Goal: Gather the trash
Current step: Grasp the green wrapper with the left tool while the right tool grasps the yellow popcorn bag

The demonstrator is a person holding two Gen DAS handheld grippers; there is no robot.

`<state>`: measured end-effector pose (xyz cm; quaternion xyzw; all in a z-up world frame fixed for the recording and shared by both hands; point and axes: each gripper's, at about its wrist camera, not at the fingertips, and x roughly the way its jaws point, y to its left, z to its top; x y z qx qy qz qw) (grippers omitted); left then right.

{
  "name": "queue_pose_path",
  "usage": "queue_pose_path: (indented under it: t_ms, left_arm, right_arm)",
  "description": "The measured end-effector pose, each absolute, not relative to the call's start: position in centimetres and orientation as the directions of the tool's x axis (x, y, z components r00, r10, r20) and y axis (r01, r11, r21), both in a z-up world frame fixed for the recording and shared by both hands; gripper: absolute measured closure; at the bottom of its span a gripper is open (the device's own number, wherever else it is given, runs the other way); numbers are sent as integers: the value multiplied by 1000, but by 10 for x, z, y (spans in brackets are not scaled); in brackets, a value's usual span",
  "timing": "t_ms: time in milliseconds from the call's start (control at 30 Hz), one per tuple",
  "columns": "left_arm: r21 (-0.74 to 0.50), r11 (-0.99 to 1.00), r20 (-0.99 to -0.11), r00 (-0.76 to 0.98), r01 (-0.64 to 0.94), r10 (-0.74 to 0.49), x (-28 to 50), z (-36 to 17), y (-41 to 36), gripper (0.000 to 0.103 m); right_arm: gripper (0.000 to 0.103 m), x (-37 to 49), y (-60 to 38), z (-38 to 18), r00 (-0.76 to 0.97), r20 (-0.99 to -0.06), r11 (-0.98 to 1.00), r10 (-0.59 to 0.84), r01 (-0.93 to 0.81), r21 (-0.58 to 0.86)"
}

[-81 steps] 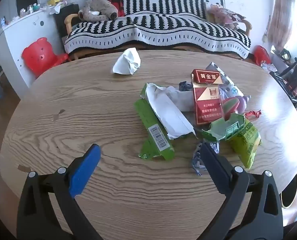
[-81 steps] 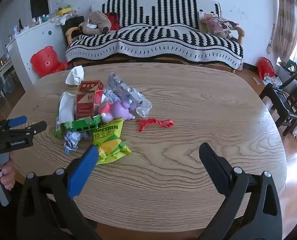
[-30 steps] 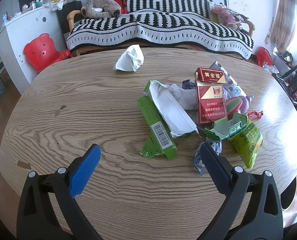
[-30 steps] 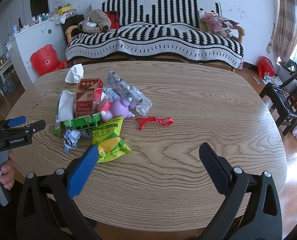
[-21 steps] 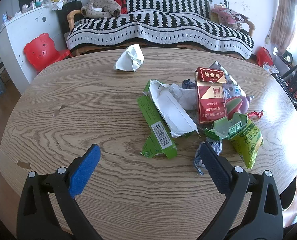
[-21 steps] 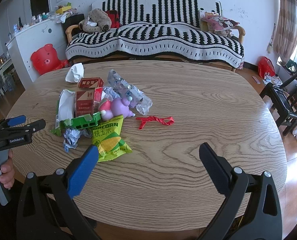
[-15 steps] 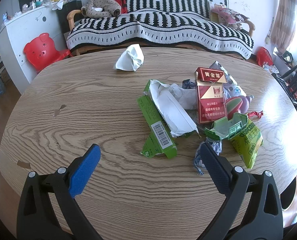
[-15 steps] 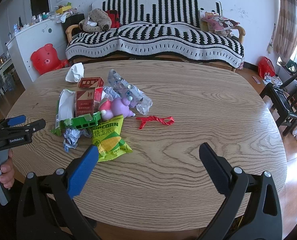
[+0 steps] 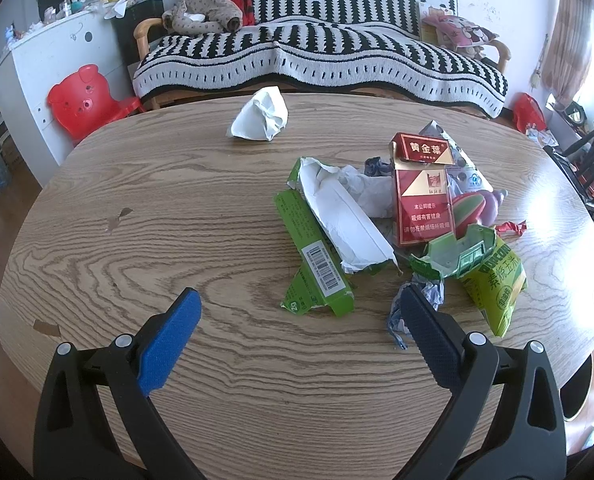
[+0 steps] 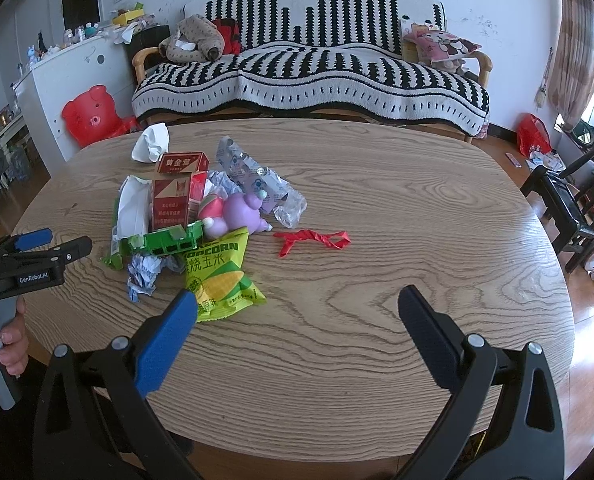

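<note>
Nothing has shifted since the earlier frames. The left gripper [image 9: 299,308] and right gripper [image 10: 297,306] both stand wide and empty above the oval wooden table [image 9: 177,216]. The heap of crumpled wrappers and cartons [image 9: 377,216] lies mid-table.

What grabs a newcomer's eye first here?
The heap of trash left of centre on the oval wooden table: a red cigarette pack standing out of it, a yellow-green popcorn bag at its near edge, and a purple toy behind the bag. A red twisted wrapper lies alone to the right, and a crumpled white tissue sits apart toward the striped sofa. Both the left gripper and right gripper hang open, holding nothing.
</note>
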<state>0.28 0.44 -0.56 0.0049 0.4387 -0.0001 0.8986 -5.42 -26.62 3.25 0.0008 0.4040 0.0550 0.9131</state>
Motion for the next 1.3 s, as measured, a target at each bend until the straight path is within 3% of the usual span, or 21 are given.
queue_pose_path:
  t_ms: [600, 867, 933, 1000, 1067, 1233, 1300]
  left_arm:
    - [-104, 994, -896, 438, -37, -77, 82, -54, 6, 6]
    - [-157, 986, -900, 419, -59, -118, 101, -70, 12, 6]
    - [-150, 986, -898, 427, -65, -109, 104, -70, 14, 7]
    - [-169, 983, -891, 438, -76, -119, 101, -68, 18, 18]
    - [-182, 981, -885, 446, -73, -131, 96, -64, 19, 49]
    - [-230, 971, -870, 463, -71, -172, 82, -48, 27, 78]
    - [-229, 971, -860, 481, -66, -170, 77, -40, 27, 82]
  right_arm:
    - [6, -12, -225, -15, 590, -790, 977, 167, -207, 53]
    - [6, 30, -204, -49, 509, -833, 965, 217, -238, 106]
    - [13, 32, -201, -53, 498, -839, 963, 220, -248, 105]
    - [41, 33, -198, -55, 489, -846, 960, 215, -262, 93]
    - [48, 32, -197, -52, 490, -847, 961, 207, -265, 82]
    - [52, 22, -209, -36, 522, -828, 965, 208, -247, 86]
    - [53, 17, -216, -27, 533, -819, 966, 211, -240, 93]
